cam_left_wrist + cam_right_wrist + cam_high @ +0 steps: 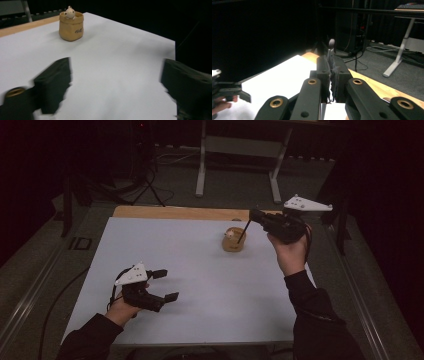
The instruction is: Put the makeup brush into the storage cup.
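Two grippers, two states: my right gripper [252, 216], raised at the far right, is clamped on a thin brush [331, 51] — its dark tip slants down toward the pot [233, 240] (a tan one, small figure inside). My left gripper [166, 285] hangs near-left over the table [200, 285], jaws wide, nothing between.

On the table [200, 285], the pouch [233, 240] stands toward the far right part, with a small figure [230, 234] in its mouth. The right gripper [256, 216] hangs just right of the pouch, above the table, a thin brush [243, 231] slanting from its tips down toward the pouch. The left gripper [165, 285] sits well apart, nearer and left of the pouch.
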Motion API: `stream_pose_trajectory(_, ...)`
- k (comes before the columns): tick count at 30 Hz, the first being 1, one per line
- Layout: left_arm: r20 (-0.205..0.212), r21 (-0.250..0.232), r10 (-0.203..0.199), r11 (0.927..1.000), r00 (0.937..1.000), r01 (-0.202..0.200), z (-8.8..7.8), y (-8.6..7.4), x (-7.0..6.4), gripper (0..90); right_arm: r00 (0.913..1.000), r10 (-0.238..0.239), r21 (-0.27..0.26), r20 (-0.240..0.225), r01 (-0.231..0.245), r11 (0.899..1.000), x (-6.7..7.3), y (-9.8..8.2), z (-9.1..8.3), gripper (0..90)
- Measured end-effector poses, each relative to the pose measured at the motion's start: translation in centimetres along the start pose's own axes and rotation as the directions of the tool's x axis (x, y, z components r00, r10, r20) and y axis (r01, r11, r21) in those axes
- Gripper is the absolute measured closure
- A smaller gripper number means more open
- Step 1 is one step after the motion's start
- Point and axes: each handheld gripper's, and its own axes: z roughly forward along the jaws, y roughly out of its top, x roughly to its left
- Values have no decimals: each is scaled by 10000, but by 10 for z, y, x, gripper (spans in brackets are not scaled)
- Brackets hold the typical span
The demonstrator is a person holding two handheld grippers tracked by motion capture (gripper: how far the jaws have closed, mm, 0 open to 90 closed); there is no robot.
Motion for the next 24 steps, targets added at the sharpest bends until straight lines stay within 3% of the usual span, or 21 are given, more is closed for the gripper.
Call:
stream_pose_trajectory(3, -455, -22, 115, 9999, 9989, -116, -5, -5, 1, 59, 9997, -25, -14, 256, 25, 10000, -7, -1, 5, 856)
stream_pose_trajectory(6, -821, -103, -163, 9998, 9965, 155, -10, -8, 3, 4, 9987, -77, 67, 497, 74, 10000, -14, -3, 13, 856)
stream_pose_trajectory(8, -943, -344, -177, 9993, 9954, 145, -15, -11, 4, 4, 9980, -95, 95, 633, 89, 9999, -19, -5, 18, 856)
stream_pose_trajectory(11, -1201, -307, -89, 9995, 9927, 52, -19, -14, 6, 4, 9962, -12, 87, 868, 4, 10000, -28, -6, 26, 856)
stream_pose_trajectory(16, -1368, -51, 103, 9999, 9905, -111, -23, -17, 8, 4, 9842, -265, 160, 1750, 241, 9996, -40, -9, 39, 855)
stream_pose_trajectory(24, -1378, -249, 7, 9997, 9905, -42, -24, -20, 11, 4, 9765, 219, 285, 2143, -286, 9992, -60, -20, 58, 855)
